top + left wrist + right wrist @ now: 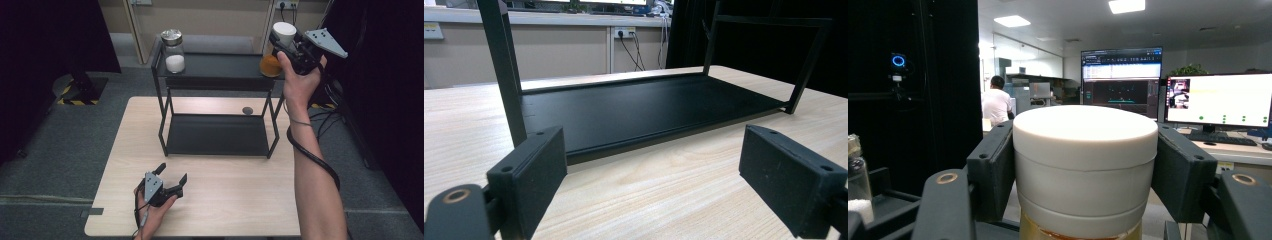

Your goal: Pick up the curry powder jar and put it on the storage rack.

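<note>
A jar with a white lid and orange contents stands at the right end of the top shelf of a black metal rack. The right tool is clamped on the white lid, one black jaw pressed to each side, held by the person's raised right hand. At the left end of the same shelf stands a glass jar with a silver lid, part full of white powder, well apart from the first jar. The rack sits at the far edge of a pale wooden worktop, and its lower shelf is bare. Near the front left corner of the worktop the left hand rests with the left tool, its jaws wide apart and gripping nothing, pointing toward the rack
</note>
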`<state>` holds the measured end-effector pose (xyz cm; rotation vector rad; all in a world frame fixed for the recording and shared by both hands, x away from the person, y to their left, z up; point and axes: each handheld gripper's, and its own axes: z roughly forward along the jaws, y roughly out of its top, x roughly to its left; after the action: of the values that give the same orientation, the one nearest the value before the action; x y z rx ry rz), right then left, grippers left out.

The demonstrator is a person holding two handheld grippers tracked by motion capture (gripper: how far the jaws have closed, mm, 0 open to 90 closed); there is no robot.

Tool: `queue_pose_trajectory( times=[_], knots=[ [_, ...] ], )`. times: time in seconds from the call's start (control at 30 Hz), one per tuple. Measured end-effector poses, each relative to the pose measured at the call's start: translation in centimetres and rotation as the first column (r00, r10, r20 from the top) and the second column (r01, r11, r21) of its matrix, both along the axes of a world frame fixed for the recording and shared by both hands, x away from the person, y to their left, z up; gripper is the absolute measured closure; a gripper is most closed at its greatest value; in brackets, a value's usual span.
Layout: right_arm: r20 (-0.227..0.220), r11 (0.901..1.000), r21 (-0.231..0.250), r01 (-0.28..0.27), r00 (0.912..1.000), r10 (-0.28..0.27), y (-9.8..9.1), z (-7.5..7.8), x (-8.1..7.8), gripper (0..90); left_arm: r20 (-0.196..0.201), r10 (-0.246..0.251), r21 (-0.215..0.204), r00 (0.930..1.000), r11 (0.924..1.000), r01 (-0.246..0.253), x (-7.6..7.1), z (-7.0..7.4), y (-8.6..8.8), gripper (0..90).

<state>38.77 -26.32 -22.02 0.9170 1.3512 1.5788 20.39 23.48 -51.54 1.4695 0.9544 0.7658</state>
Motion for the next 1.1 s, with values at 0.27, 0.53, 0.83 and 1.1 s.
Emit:
queue_pose_trajectory(
  times=[0.27, 0.53, 0.83, 1.1],
  knots=[
    [-0.003, 0.9999, -0.009, 0.008, 1.0000, -0.008, 0.5, 0.2, 0.5, 33.8, 0.000, 0.000, 0.002, 1.0000, 1.0000, 0.000, 0.0, 0.0, 0.0, 11.4],
    [-0.009, 0.9996, -0.025, 0.013, 0.9999, -0.013, 0.9, 0.1, 0.9, 33.7, 0.001, -0.002, 0.003, 1.0000, 1.0000, 0.002, 0.0, 0.0, 0.0, 11.4],
    [0.000, 0.9989, -0.045, 0.014, 0.9999, -0.014, 1.4, -0.4, 1.0, 33.5, 0.001, -0.001, 0.002, 1.0000, 1.0000, 0.001, 0.0, 0.0, 0.0, 11.3],
    [-0.018, 0.9990, -0.044, 0.010, 0.9998, -0.011, 1.4, 0.3, 0.9, 17.9, 0.002, -0.001, 0.002, 1.0000, 1.0000, 0.001, 0.0, 0.0, 0.0, 11.2]
  ],
)
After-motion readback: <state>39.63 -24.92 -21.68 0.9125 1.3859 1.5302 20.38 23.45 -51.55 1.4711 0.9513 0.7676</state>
